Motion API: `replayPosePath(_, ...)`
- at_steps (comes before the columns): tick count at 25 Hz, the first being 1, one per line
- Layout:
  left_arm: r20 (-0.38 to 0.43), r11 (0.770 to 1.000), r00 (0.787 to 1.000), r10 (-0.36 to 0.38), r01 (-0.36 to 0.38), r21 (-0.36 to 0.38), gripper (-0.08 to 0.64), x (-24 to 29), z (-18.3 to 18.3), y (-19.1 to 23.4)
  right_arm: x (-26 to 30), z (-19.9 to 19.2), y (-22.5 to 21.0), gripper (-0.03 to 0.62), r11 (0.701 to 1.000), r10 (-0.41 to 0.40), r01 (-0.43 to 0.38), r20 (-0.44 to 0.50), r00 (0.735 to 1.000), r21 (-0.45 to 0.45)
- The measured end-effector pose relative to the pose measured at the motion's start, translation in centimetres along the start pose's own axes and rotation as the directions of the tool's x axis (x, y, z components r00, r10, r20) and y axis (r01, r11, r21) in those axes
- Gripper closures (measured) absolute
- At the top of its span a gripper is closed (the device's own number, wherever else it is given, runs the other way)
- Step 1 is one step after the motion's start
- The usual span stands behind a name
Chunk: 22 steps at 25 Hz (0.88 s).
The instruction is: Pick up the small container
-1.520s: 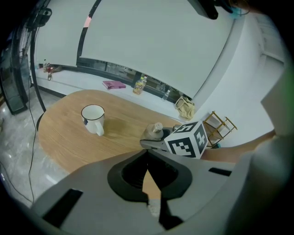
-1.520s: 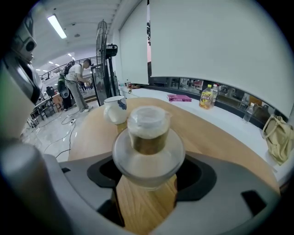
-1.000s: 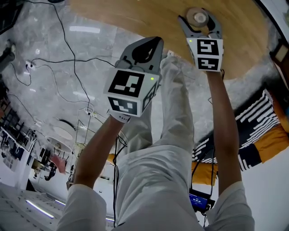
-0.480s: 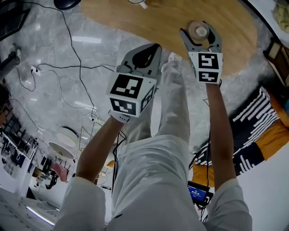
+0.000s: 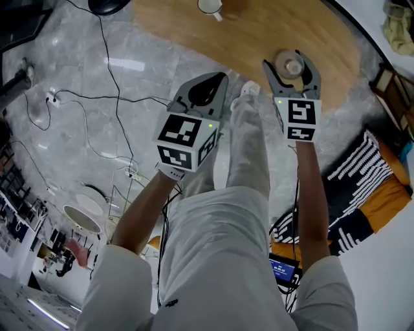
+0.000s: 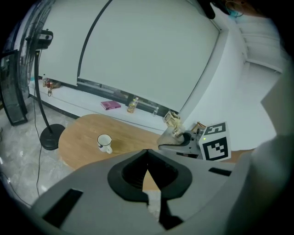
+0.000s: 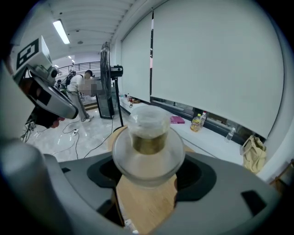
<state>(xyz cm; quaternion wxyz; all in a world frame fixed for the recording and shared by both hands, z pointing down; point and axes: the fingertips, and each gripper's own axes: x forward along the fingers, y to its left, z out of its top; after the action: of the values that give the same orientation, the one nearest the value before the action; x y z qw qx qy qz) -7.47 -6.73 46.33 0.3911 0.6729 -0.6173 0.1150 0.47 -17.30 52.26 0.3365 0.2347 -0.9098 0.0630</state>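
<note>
Right gripper (image 5: 290, 61) jaws pinching small container (image 7: 148, 137); left gripper (image 5: 218, 77) jaws pressed together; bottle (image 7: 196, 122) label seemingly yellow, unreadable.

Surface (image 5: 259, 32) mostly bare, lone mug (image 5: 209, 6) at far edge; cables (image 5: 84, 103) strewn over floor (image 5: 58, 155) on left.

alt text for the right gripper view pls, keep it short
The right tool grips a small clear lidded container with something brownish inside, a wooden table showing below it. The left tool sits at upper left; behind are a standing fan, pale window blinds and a distant person.
</note>
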Motion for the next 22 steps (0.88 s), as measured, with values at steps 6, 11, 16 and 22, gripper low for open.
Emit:
replayPosePath(6,0.051,1.000,0.999,0.012,-0.011,-0.014,0.541,-3.6,1.7,0.6,-2.5,3.0,1.9,0.258,1.000,0.004,-0.004,0.010,1.000,-0.005)
replayPosePath(11,0.082,1.000,0.997,0.007,-0.007,-0.007,0.541,-6.3,3.0,-0.1,-5.4,5.7,3.3,0.258,0.999,0.027,-0.026,0.044,0.999,-0.020)
replayPosePath(16,0.122,1.000,0.993,0.007,-0.009,0.014,0.541,-9.3,4.2,-0.5,-8.2,8.2,4.3,0.258,0.998,0.026,-0.023,0.064,0.998,-0.052)
replayPosePath(22,0.158,0.999,0.987,0.017,-0.023,0.038,0.541,-12.8,5.3,-0.8,-10.6,9.9,5.3,0.258,0.999,0.012,-0.010,0.053,0.999,-0.032)
